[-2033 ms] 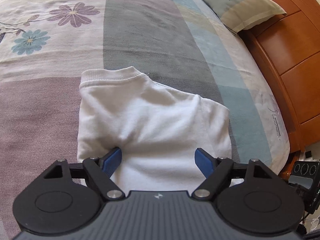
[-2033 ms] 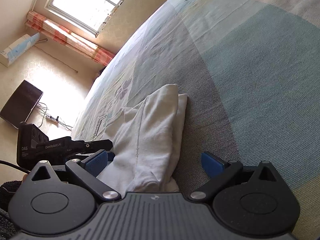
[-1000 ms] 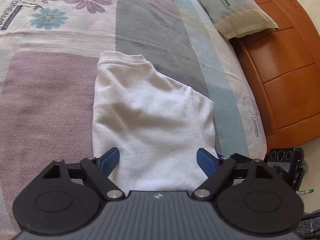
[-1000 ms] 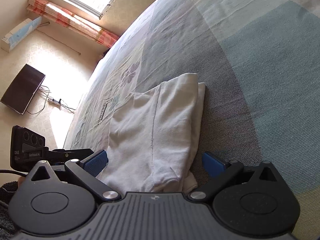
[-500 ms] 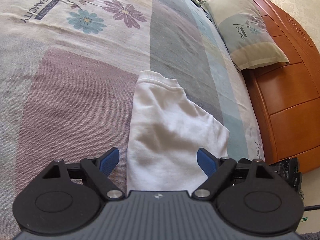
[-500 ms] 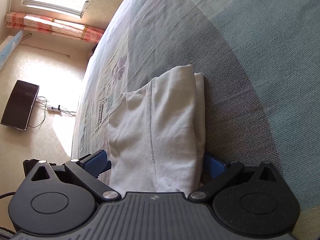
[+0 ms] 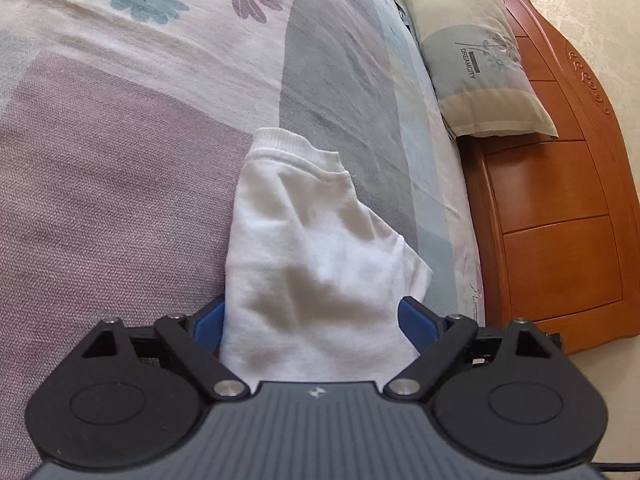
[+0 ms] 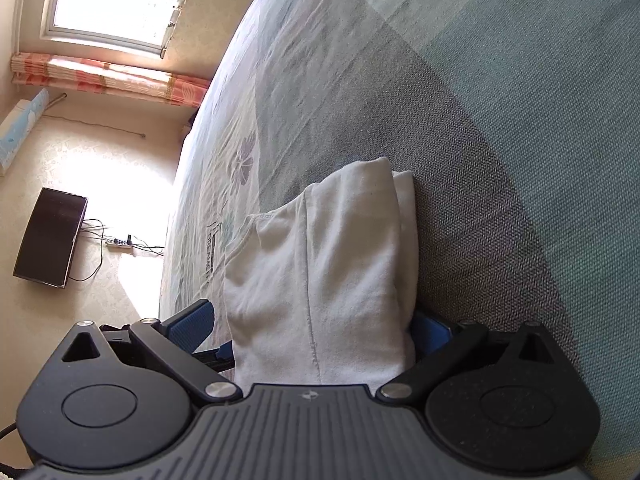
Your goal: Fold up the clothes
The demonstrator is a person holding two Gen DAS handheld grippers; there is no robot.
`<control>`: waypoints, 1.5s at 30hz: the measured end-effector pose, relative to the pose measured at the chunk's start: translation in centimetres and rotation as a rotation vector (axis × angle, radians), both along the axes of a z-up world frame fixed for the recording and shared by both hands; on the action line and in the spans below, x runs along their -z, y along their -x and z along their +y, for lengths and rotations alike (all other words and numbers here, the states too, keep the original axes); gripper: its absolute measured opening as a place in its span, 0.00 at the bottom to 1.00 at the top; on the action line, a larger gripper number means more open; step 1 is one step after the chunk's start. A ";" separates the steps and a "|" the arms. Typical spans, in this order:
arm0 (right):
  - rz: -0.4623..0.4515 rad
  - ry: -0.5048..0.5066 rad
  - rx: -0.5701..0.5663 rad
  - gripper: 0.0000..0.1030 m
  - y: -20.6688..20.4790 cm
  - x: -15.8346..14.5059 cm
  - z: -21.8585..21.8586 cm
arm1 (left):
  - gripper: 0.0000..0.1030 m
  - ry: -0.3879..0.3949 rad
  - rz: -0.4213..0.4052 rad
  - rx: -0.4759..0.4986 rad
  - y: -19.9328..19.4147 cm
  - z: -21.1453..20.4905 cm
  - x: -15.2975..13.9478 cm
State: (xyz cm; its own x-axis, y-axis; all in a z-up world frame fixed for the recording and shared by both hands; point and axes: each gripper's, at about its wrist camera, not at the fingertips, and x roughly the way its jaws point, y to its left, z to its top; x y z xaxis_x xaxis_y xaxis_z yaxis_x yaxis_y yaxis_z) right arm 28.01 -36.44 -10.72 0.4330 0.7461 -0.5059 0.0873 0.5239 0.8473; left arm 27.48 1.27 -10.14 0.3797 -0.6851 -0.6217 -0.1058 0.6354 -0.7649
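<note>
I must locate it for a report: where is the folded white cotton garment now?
The folded white cotton garment lies on the patchwork bedspread, between the open jaws of both grippers, left of the pillow.

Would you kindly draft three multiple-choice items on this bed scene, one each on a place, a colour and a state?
1. Where does the pillow lie?
A. against the wooden headboard
B. on the floor
C. on top of the garment

2. What colour is the folded garment?
A. red
B. white
C. black

3. How do the jaws of the left gripper stand?
A. clamped shut on a sleeve
B. wide apart, with the garment's near end between them
C. shut on nothing

Key: 1 A, the pillow rests at the bed's head beside the orange-brown board. 2 B, the cloth is plain white on the patterned bedspread. 3 B, the blue pads sit at either side of the cloth without squeezing it.
</note>
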 end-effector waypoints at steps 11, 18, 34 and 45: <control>0.041 -0.046 -0.062 1.00 0.3 -0.1 0.7 | 0.89 0.070 0.029 0.049 0.3 -0.6 0.5; 0.019 -0.027 -0.096 1.00 -1.0 -0.4 1.5 | 0.93 0.092 0.050 0.059 0.7 -1.0 0.5; 0.003 -0.048 -0.100 1.00 -0.2 -0.5 1.8 | 0.97 0.128 0.067 0.113 0.4 -1.9 0.7; -0.030 -0.060 -0.086 1.00 -0.1 -1.5 2.4 | 0.98 0.166 0.094 0.074 -1.0 -2.4 -1.0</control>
